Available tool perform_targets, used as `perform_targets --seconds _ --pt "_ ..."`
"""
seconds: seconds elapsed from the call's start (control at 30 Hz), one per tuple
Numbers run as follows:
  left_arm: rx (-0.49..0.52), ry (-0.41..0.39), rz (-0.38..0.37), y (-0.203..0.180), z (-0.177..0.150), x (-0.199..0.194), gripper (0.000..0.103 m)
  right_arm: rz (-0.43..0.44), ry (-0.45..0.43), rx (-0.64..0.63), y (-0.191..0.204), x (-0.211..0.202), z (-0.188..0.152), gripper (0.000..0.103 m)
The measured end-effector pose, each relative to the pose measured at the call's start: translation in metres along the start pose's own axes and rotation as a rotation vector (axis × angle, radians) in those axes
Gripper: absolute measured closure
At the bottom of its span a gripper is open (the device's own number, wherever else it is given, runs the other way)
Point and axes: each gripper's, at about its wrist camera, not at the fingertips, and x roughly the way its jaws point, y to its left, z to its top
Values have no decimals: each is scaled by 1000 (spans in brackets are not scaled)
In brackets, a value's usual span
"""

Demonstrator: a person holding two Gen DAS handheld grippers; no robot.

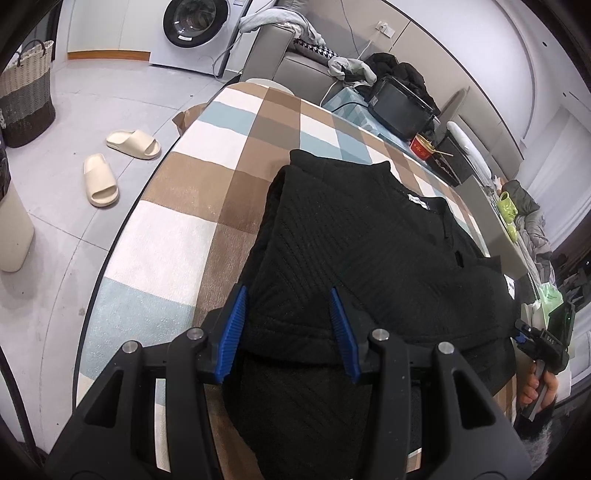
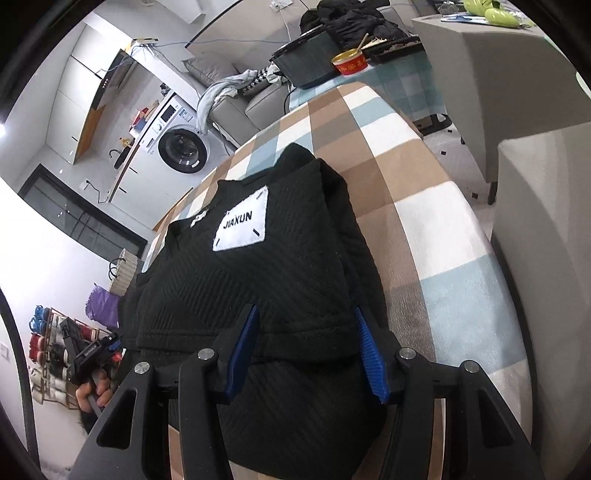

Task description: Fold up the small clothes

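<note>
Garment: black ribbed top (image 1: 369,236) lies on the checked cloth (image 1: 207,173) over the counter, filling the lower middle of both views; a white patch (image 2: 242,225) reading JIAXUN faces up at centre of the right wrist view.
Progress: sides look turned in, so the piece is a narrow block, and a folded edge lies across it just ahead of the tools in the lower part of each frame. I judge the bottom hem has been laid up over the body and the fold is close to finished.
Left tool: left tool (image 1: 291,328) stands spread at lower centre, blue pads either side of the fabric edge, not pressing it.
Right tool: right tool (image 2: 308,350) likewise spread, cloth between the pads but not pinched; it also shows small at the right edge of the left wrist view, held in a hand (image 1: 539,387).
Remaining: perhaps one more fold in half, or smoothing and setting aside; I cannot tell which from here.
Surroundings: red bowl (image 1: 424,147) with chopsticks and a black appliance (image 1: 400,107) at upper right of the left wrist view, well apart from the top.
Floor: slippers (image 1: 114,162) at left, woven basket (image 1: 26,92) at upper left, washing machine (image 1: 199,29) at top.
Obstacles: nothing lies on the cloth near the garment; the counter's edge at left is the only limit.
</note>
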Motion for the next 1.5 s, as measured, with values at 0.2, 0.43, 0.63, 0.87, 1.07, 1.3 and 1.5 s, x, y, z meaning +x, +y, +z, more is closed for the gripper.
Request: perform_targets --seconds 0.2,0.43,0.63,0.87,1.07,1.3,1.5 --pt "35 -57 -42 -10 1 -13 99 -14 -55 -63 17 -2 5 95" --pt "-30 -194 -126 -12 34 -40 100 63 -239 -38 44 -29 37 97" --pt "-69 -271 -142 -20 84 -35 100 75 -366 37 62 -19 92 97" --pt "-294 -228 -15 11 127 18 77 -100 -305 178 45 41 155 64" --pt "-262 -152 -7 12 107 27 68 -95 -266 175 35 32 136 58" --pt "-79 -52 -3 -40 83 32 58 -89 -142 20 59 35 98 55" --pt "102 -11 22 -102 68 41 46 -81 -102 -33 70 39 74 52"
